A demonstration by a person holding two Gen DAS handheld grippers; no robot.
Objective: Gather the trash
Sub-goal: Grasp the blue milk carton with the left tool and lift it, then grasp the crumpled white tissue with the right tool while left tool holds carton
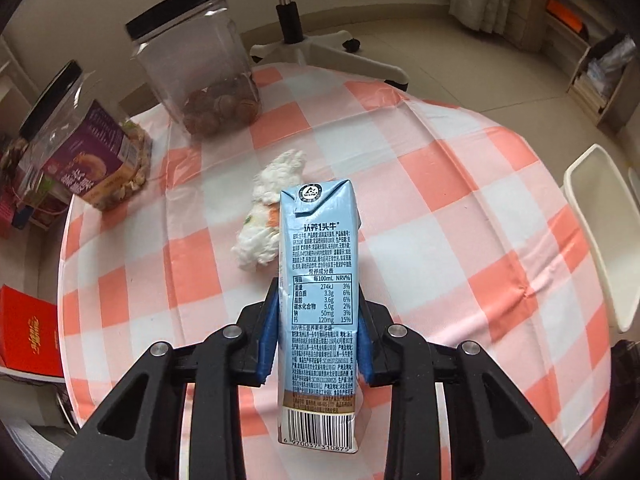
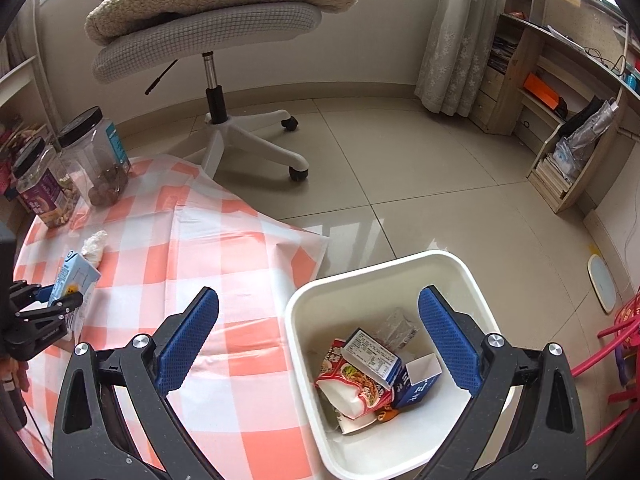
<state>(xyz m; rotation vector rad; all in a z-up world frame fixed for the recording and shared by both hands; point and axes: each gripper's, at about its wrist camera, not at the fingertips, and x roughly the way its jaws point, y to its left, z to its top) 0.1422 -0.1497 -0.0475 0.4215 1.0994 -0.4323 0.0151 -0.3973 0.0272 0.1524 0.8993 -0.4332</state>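
Two blue pads (image 1: pixel 269 340) of the left hand-held gripper (image 1: pixel 316 332) clamp a pale blue milk carton (image 1: pixel 318 280) above the checked table (image 1: pixel 460 220), just beside a crumpled tissue (image 1: pixel 268 216). Right hand-held gripper (image 2: pixel 320 344) hangs wide open, empty, over the white bin (image 2: pixel 304 360).

Both grippers share one build. The left gripper (image 1: pixel 318 328) has matte black linkage arms, each a flat bar with a triangular cut-out near its base, joined by round silver pivot pins. Its two fingers (image 1: pixel 269 336) carry royal-blue pads with ribbed, stepped edges. The right gripper (image 2: pixel 318 344) shows the same black arms, with silver pins at the knuckles and small dark screws lower down the frame. Its fingers (image 2: pixel 448 340) are faced with long blue pads, rounded at the tips and covered in a fine raised grid texture, each set into a black backing bar.
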